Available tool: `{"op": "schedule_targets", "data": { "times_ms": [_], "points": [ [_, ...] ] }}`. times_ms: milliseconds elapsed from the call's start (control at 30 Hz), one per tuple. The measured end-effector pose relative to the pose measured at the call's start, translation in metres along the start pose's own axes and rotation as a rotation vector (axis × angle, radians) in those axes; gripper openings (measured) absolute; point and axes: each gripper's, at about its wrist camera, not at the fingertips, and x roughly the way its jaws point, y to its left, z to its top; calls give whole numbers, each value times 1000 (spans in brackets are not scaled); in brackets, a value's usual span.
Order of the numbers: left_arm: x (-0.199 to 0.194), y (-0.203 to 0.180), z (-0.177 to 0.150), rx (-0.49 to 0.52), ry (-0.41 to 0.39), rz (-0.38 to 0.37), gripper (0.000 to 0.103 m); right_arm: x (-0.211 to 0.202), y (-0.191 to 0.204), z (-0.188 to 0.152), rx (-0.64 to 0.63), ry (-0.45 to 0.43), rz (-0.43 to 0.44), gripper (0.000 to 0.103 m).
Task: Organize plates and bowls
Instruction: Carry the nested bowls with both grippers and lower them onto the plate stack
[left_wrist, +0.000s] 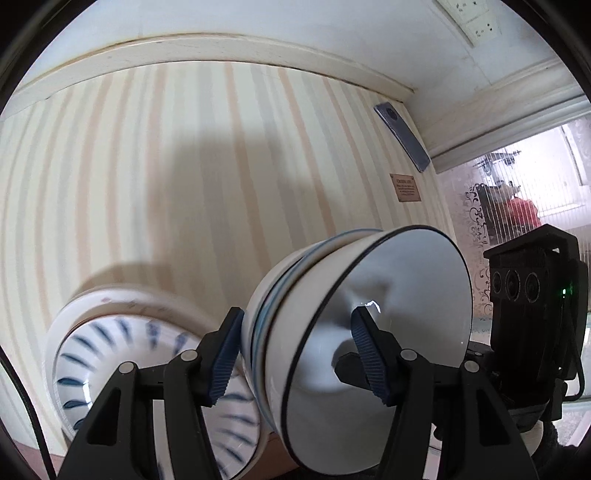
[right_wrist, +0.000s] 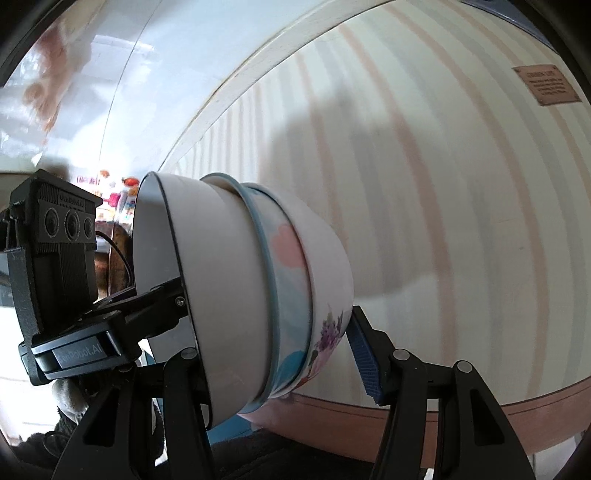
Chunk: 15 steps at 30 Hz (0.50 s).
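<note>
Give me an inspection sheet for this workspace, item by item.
Surface: brown edge below the striped wall; little of it shows.
Job's things: nested bowl stack held on its side, black-rimmed bowl innermost, floral bowl outermost; blue-patterned plate at lower left, blurred.
Clutter: nothing seen.
Grippers: left gripper clamps the stack's wall, one finger inside; right gripper straddles the stack, contact unclear.
Cables: black cable at the left edge; another behind the left gripper's body.
Surroundings: striped wallpaper, small plaque, wall sockets, patterned glass at right.
</note>
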Motion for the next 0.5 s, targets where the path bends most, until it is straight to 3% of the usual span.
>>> {"op": "schedule_targets", "data": {
  "times_ms": [500],
  "points": [
    [-53, 87, -54, -173, -79, 60, 57, 77, 74, -24, -122, 128, 46, 59]
  ]
}}
